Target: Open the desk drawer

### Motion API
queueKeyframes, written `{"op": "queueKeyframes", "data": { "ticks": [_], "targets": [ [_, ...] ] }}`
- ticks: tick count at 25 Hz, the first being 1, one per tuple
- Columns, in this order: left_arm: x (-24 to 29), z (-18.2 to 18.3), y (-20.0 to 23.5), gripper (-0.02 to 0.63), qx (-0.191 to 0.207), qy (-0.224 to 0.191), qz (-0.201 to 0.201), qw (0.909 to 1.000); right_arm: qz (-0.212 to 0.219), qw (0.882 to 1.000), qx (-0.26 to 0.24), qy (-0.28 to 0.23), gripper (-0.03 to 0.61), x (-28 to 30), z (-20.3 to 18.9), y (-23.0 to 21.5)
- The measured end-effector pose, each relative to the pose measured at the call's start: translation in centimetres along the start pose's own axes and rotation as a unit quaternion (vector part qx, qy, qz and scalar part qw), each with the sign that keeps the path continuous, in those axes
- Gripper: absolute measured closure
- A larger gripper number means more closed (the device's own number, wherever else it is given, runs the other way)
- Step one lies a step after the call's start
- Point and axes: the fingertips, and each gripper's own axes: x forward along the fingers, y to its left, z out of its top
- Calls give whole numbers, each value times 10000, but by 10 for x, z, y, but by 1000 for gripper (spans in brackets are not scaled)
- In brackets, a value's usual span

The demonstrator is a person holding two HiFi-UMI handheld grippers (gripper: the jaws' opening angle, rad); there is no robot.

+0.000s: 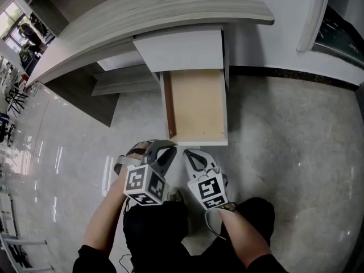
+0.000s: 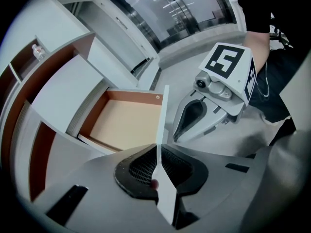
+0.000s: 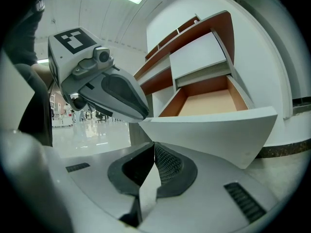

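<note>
Position: the drawer (image 1: 196, 104) stands pulled well out from under the desk (image 1: 170, 10). Its bare tan bottom is exposed and nothing lies in it. I judge the opening as good as done.

Left gripper (image 2: 158, 171): the jaws are closed on the thin front panel (image 3: 214, 130), which runs edge-on straight between the pads. In the head view this grip sits at the panel's left corner, not its middle.

Right gripper (image 3: 151, 166): the jaws are fully together with nothing between them. It hangs just beside the left one, below the panel's lower edge.

Risks noted:

1. Overtravel. With this much of the drawer already out, any further pull may run it hard against its stop or off its runners. I cannot see the runners, so I cannot tell how much travel remains.
2. Skew. A pull from 1 corner would twist the drawer sideways and could bind it against the frame on the far side.
3. Slip. The pads hold only a thin edge, and a jerk could strip them off the panel and send the gripper back toward the person's legs.
4. Collision. The 2 grippers sit close together, so a sideways move by either could knock the other or strike the panel's underside.
5. Release. Opening the left jaws while still pulling would let the gripper spring away.
</note>
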Motion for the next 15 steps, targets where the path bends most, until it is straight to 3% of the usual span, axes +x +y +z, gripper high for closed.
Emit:
{"op": "queueKeyframes", "data": {
  "ticks": [5, 9, 12, 15],
  "targets": [
    [-4, 1, 2, 578, -271, -182, 124, 9994, -40, 9999, -101, -127, 572, -5, 9, 2],
    [-11, 7, 14, 588, -674, -557, 429, 9953, -118, 9991, -205, -356, 572, -11, 23, 1],
    [-20, 12, 28, 601, -1215, -1035, 837, 9836, -159, 9980, -445, -425, 571, -16, 32, -2],
    [-30, 17, 39, 606, -1820, -1551, 1148, 9642, -265, 9950, -855, -434, 571, -22, 44, -2]
  ]
}}
